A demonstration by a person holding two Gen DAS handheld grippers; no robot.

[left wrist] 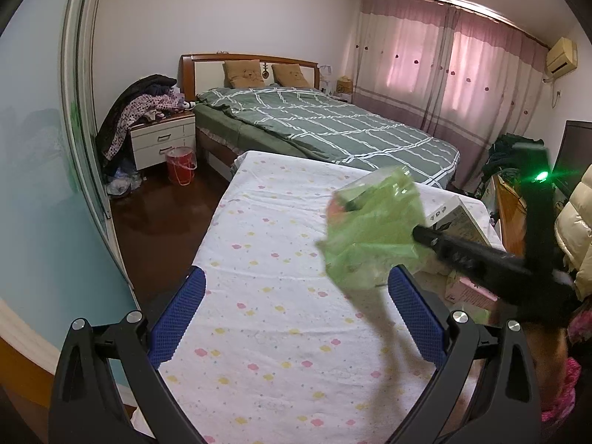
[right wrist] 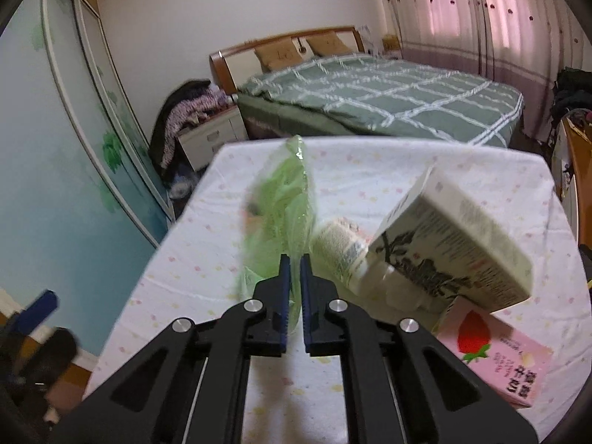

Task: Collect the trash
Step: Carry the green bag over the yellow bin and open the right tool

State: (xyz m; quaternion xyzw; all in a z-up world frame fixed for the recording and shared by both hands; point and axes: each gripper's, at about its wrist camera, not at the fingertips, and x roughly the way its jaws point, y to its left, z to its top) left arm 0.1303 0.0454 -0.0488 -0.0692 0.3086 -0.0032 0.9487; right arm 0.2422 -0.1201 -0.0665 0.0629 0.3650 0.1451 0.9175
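A crumpled green plastic bag [right wrist: 285,199] hangs above the table with the flowered sheet [right wrist: 370,170], and my right gripper [right wrist: 295,259] is shut on its lower edge. In the left wrist view the same green bag [left wrist: 373,222] is blurred, with the right gripper [left wrist: 418,231] reaching in from the right. My left gripper [left wrist: 296,277] is open over the sheet [left wrist: 259,333], with nothing between its blue pads. To the right of the bag lie a cream printed box [right wrist: 455,244], a labelled white bottle [right wrist: 340,248] and a pink strawberry milk carton [right wrist: 495,355].
Behind the table stands a bed with a green plaid cover [left wrist: 333,125]. A nightstand piled with clothes [left wrist: 159,133] and a red bucket [left wrist: 180,164] are at the left, beside a sliding wardrobe door [left wrist: 44,185]. A person's cream padded sleeve [left wrist: 577,229] is at the right edge.
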